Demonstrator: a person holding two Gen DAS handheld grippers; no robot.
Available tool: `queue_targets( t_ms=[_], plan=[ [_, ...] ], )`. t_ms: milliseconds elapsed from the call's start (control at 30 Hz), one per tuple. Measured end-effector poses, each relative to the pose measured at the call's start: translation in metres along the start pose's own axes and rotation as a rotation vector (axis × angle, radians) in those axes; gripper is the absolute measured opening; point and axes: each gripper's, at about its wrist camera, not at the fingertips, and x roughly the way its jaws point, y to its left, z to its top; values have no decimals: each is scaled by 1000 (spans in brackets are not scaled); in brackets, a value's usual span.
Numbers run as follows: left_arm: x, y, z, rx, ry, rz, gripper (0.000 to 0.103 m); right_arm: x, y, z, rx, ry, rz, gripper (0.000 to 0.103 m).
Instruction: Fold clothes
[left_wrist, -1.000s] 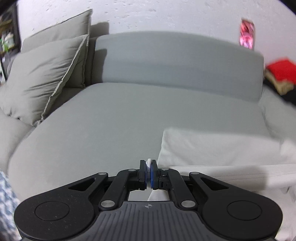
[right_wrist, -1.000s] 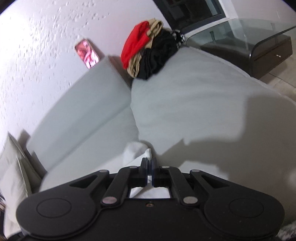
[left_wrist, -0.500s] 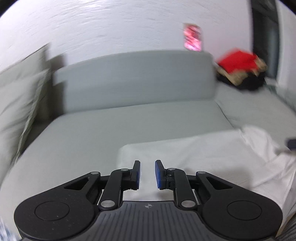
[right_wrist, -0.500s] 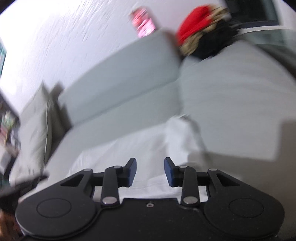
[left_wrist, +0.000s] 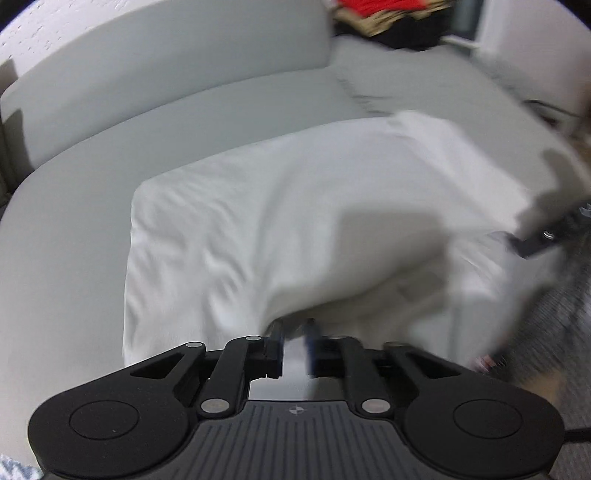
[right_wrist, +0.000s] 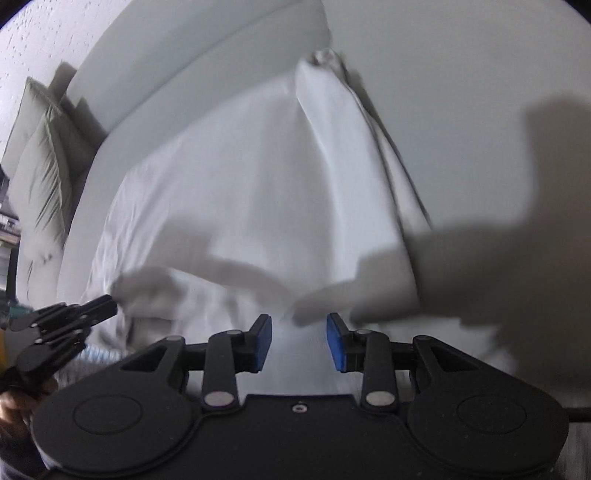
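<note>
White cloth (left_wrist: 295, 221) covers mid-frame on the grey sofa (left_wrist: 147, 92), my left gripper (left_wrist: 295, 350) at its near edge, narrowly parted around a fold, my right gripper (right_wrist: 299, 341) wide open, empty, over it.

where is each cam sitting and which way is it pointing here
Left wrist: sits on the left gripper, looks along its open fingers across the white cloth to the sofa back and clothes pile; the right gripper's tip shows at right.
Right wrist: sits on the right gripper, jaws open, looks over the cloth toward the cushions; the left gripper shows at left.
Shared: cloth, sofa, and each shows the other gripper.
</note>
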Motion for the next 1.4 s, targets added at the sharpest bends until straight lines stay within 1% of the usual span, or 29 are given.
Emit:
queue_targets(
  t_ms=[67, 100, 167, 200, 233, 267, 300, 400, 467, 500, 533, 567, 600, 633, 667, 733, 767, 800, 833, 867, 900, 933, 967, 1033, 1100, 1200, 1267, 1333, 1400],
  plan=[
    [-19, 1, -10, -10, -69, 21, 25, -18, -3, -4, 2, -94, 46, 35],
    [-22, 3, -8, -35, -107, 37, 25, -28, -5, -6, 3, -141, 69, 38],
    [-25, 8, -3, -94, -183, 68, 25, -39, -5, -5, 6, -237, 104, 39],
    [-22, 10, 3, -127, -206, 69, 25, -40, -3, 0, 8, -286, 112, 36],
    [-18, 12, 11, -161, -224, 65, 25, -35, 0, 5, -1, -309, 125, 26],
    [-11, 11, 18, -163, -229, 72, 25, -30, 5, 10, -12, -325, 139, 20],
    [-4, 8, 26, -153, -229, 84, 24, -23, 11, 15, -28, -322, 152, 12],
    [18, -10, 42, -74, -223, 107, 19, 6, 37, 20, -117, -296, 202, 12],
    [43, -21, 42, -20, -200, 104, 19, 23, 56, 16, -222, -282, 144, 12],
    [55, -26, 41, 4, -171, 108, 17, 31, 62, 13, -268, -266, 84, 13],
    [64, -31, 37, 40, -121, 115, 14, 39, 68, 9, -312, -247, 16, 13],
    [72, -37, 32, 81, -64, 123, 3, 43, 69, 5, -332, -214, -16, 13],
    [70, -45, 29, 148, -35, 136, 0, 45, 68, 0, -345, -177, -40, 13],
    [63, -53, 26, 226, -16, 151, 0, 41, 68, -3, -345, -138, -50, 11],
    [56, -55, 23, 253, 4, 147, 0, 34, 68, -4, -341, -98, -56, 11],
    [48, -42, 32, 209, -27, 132, 0, 22, 55, -14, -280, -41, -42, 10],
    [44, -35, 38, 182, -48, 125, 16, 14, 50, -16, -253, -60, -19, 10],
    [41, -27, 43, 155, -69, 118, 21, 6, 44, -16, -229, -92, 7, 12],
    [37, -20, 49, 128, -90, 111, 21, -2, 39, -17, -204, -124, 33, 15],
    [34, -13, 54, 101, -110, 104, 23, -9, 37, -10, -189, -170, 56, 19],
    [31, -5, 59, 75, -131, 97, 30, -16, 36, -1, -176, -220, 79, 34],
    [27, 2, 65, 48, -152, 90, 34, -23, 36, 8, -168, -272, 82, 46],
    [24, 10, 70, 21, -173, 83, 37, -26, 36, 20, -161, -322, 71, 50],
    [17, 25, 81, -33, -214, 69, 38, -31, 31, 44, -124, -388, 43, 55],
    [34, 38, 101, -64, -184, 73, 39, -30, 19, 70, -31, -413, 42, 57],
    [65, 44, 124, -68, -137, 90, 37, -20, -4, 106, 115, -408, 89, 56],
    [82, 39, 127, -72, -141, 85, 35, -9, -17, 125, 165, -397, 115, 52],
    [98, 38, 118, -121, -141, 37, 36, 5, -25, 133, 178, -363, 144, 50],
    [115, 37, 111, -162, -85, 21, 34, 20, -32, 133, 193, -325, 160, 48]
  ],
)
